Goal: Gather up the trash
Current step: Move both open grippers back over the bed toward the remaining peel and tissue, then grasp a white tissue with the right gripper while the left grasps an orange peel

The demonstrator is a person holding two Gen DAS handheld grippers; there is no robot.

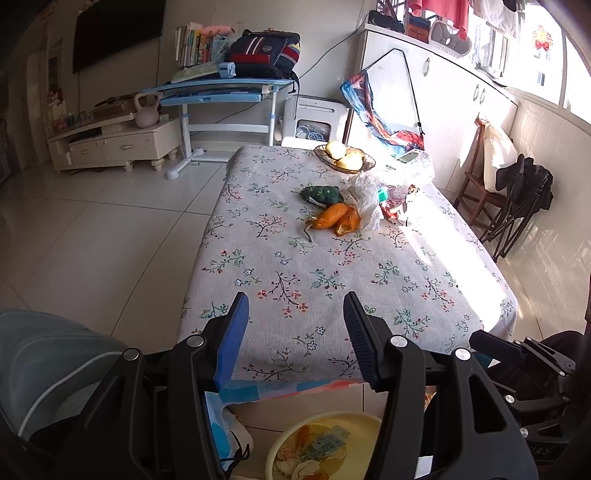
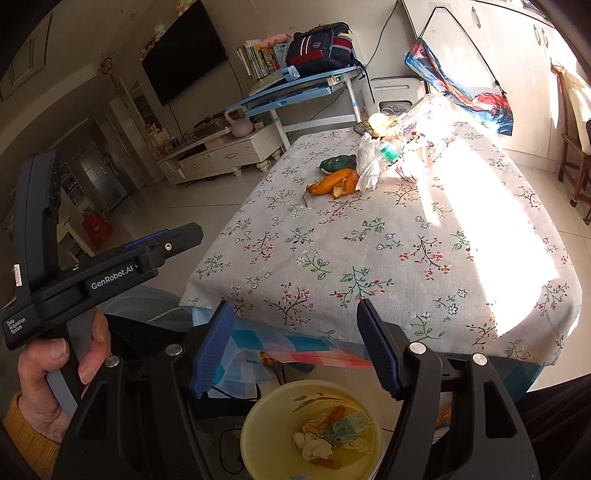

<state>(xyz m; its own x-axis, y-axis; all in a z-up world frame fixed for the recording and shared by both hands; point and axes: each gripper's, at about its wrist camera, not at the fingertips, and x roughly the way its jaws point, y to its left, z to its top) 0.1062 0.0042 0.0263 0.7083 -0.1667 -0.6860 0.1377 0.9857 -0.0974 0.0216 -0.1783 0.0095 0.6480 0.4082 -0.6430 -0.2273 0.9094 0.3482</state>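
Orange peel [image 2: 334,184] on table [image 2: 369,258], at 12 o'clock from right tongs [image 2: 295,345], well apart; long axis 8-to-2 o'clock. Left tongs [image 1: 295,338] likewise distant. Both tongs spread, empty. Bin [image 2: 255,424] below, near table edge.

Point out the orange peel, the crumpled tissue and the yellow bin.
orange peel [image 1: 330,218]: left wrist view, middle of peel.
crumpled tissue [image 2: 367,166]: right wrist view, its middle.
yellow bin [image 2: 258,417]: right wrist view, left rim.

A home living room: wall-mounted television [image 2: 184,50] above a low cream TV cabinet [image 1: 118,142], child's blue study desk [image 1: 221,92] with schoolbag [image 1: 264,51] and books, floral-clothed tabletop [image 1: 332,277], laundry [image 1: 443,11] hanging by the window.
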